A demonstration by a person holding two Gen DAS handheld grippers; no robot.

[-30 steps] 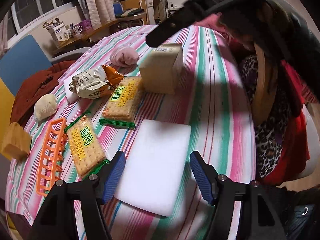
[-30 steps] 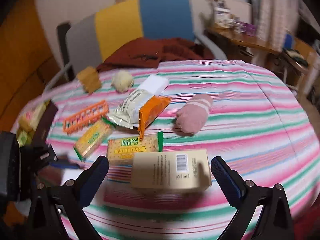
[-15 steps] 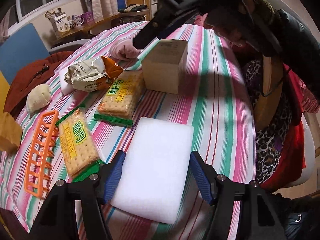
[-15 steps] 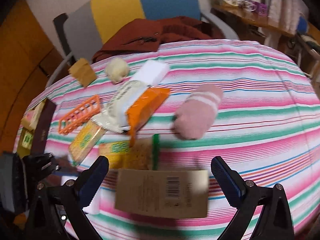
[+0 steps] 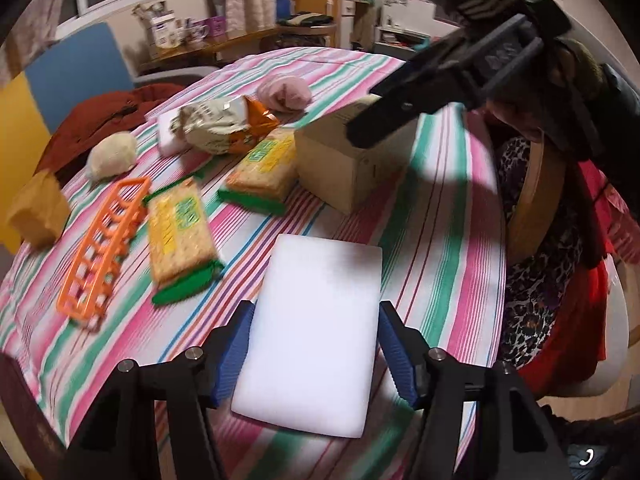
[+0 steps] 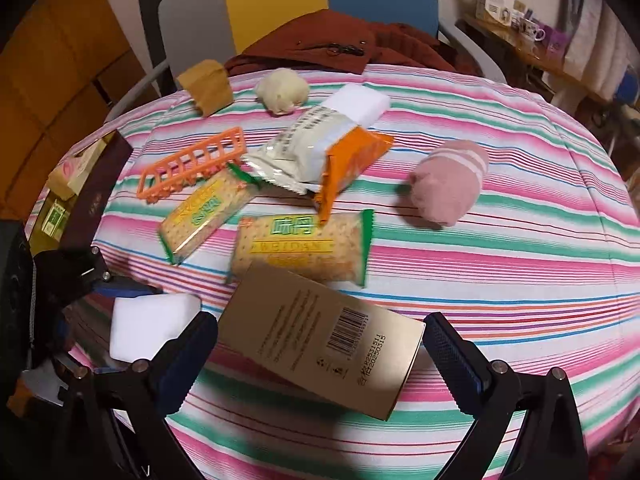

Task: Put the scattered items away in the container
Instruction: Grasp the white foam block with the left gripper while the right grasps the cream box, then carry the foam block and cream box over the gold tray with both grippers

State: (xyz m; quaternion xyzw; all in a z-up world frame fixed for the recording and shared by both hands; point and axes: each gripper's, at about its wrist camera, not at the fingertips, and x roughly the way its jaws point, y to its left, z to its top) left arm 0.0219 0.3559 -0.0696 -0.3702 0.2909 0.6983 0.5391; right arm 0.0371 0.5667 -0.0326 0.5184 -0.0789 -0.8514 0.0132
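My left claw [image 5: 314, 344] stood open astride the white foam block [image 5: 316, 332], which lay flat on the striped table [image 5: 452, 264]. Its jaws had just been closing, with the block between them. Slim gaps seemed to remain at both blue pads, though blur made that edge hard to judge.

My right claw [image 6: 320, 356] was open wide over the tan carton [image 6: 320, 336]. The carton sat between the fingers, tilted across the gap. Its left corner was close to 1 finger and its right end was clear of the other. Motion blur smeared its small print.

The loose items lay beyond: 2 cracker packs [image 6: 300, 248], a crumpled snack bag [image 6: 316, 156], an orange rack [image 6: 192, 168], a pink rolled sock [image 6: 448, 184], a cream ball [image 6: 282, 90], a brown wedge [image 6: 208, 88] and a second white block [image 6: 360, 104] half under the bag.

Only the right view showed the dark brown box [image 6: 96, 196] at the table's edge, with packets inside. It was cut off by the lens rim and partly hidden by my left claw's black frame.

Only the left view showed my right claw from outside. There its black arm covered the carton's top. That view also showed leopard-print clothing [image 5: 540, 280] at the table's side.
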